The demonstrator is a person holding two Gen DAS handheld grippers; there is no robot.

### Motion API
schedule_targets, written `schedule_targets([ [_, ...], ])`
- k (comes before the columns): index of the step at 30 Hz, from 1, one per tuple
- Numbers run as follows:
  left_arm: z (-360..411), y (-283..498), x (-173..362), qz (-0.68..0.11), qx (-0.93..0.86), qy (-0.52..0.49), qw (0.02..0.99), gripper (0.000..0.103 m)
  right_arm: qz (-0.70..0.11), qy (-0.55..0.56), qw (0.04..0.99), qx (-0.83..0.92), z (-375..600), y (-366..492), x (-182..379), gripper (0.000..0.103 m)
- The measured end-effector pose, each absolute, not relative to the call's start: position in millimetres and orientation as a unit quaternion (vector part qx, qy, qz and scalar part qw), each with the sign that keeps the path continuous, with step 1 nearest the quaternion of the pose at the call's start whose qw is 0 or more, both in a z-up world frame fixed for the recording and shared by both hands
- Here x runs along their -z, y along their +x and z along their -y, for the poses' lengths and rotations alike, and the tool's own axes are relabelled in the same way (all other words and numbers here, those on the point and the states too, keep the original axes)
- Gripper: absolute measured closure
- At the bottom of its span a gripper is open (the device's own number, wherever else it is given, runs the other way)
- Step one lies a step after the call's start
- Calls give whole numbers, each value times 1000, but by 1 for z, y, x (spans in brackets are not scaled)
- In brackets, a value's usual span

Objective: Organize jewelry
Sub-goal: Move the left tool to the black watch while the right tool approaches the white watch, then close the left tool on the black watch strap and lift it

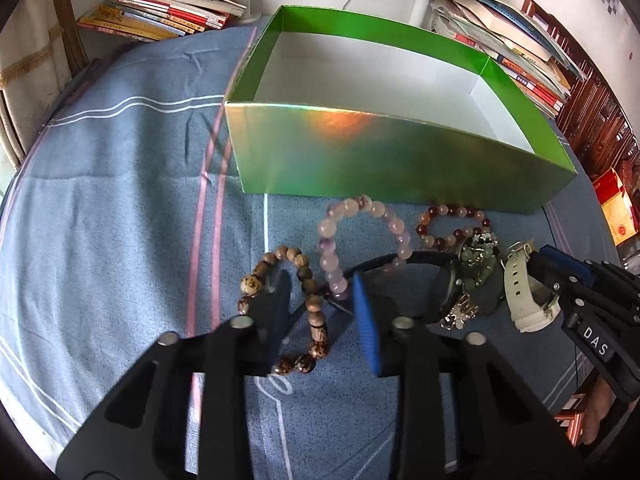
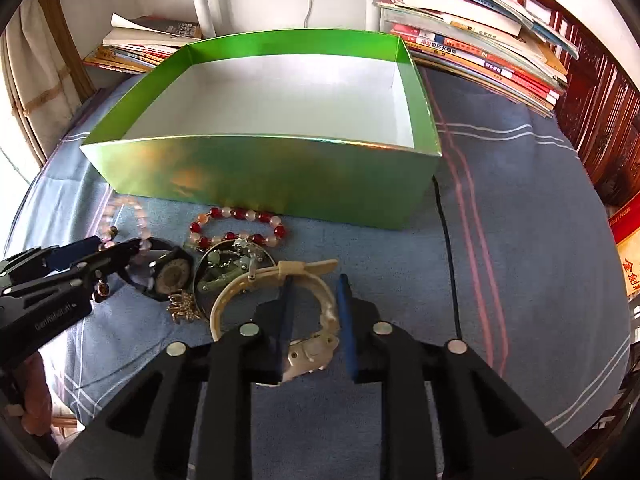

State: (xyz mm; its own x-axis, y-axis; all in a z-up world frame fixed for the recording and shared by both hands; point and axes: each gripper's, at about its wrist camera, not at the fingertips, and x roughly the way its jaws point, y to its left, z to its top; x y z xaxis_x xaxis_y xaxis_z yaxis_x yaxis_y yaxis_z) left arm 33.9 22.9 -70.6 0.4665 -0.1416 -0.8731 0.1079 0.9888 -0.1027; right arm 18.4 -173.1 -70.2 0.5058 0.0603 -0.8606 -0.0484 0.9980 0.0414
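A brown wooden bead bracelet [image 1: 310,300] lies on the blue striped cloth [image 1: 120,220]. One side of it runs between the fingers of my left gripper [image 1: 320,280], whose pads stand apart from the beads, so it is open. My right gripper [image 2: 316,280] has one finger inside the loop of a white watch [image 2: 312,354] and one outside, with the pads against the case. Between the two lie a lilac bead bracelet [image 1: 360,216], a red-and-pale bead bracelet [image 2: 240,224], a black watch [image 2: 170,274], a green jade piece [image 2: 224,268] and a silver charm [image 1: 460,314].
An open green box [image 2: 280,176] with a white inside stands just behind the jewelry. Stacks of books [image 2: 480,52] lie at the back left and back right. A black cable [image 2: 446,260] runs down the cloth right of the box. A person's hand [image 2: 36,392] shows at the lower left.
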Motion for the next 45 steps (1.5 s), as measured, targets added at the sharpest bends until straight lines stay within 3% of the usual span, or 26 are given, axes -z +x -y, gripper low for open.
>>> schedule_targets([
  [3,-28,33,66,-504,63,-12,861,88,-492,6,870,-22,179,17,67,97],
  [8,-38,25,44,-476,67,-23,877,88,-476,6,879,-3,188,18,59,100],
  [16,-31,17,25,-452,110,-26,885,87,-470,16,883,4,198,18,56,99],
  [18,-29,15,22,-445,109,-18,889,85,-471,14,882,4,197,17,56,95],
  [20,-33,17,21,-444,86,-9,892,74,-472,11,882,1,196,16,56,85],
  [23,-50,19,23,-452,61,-17,890,73,-474,6,881,-1,193,15,59,74],
  [32,-68,11,47,-493,54,0,868,62,-484,-2,875,3,187,22,70,74],
  [40,-44,1,68,-523,98,36,846,61,-482,-5,876,13,189,19,70,74],
  [43,-38,2,76,-533,105,44,839,62,-480,-5,877,18,190,18,71,74],
  [44,-36,3,78,-531,105,42,840,64,-480,-6,877,17,190,18,71,79],
  [45,-35,3,79,-528,103,45,842,72,-481,-2,877,11,190,18,71,83],
])
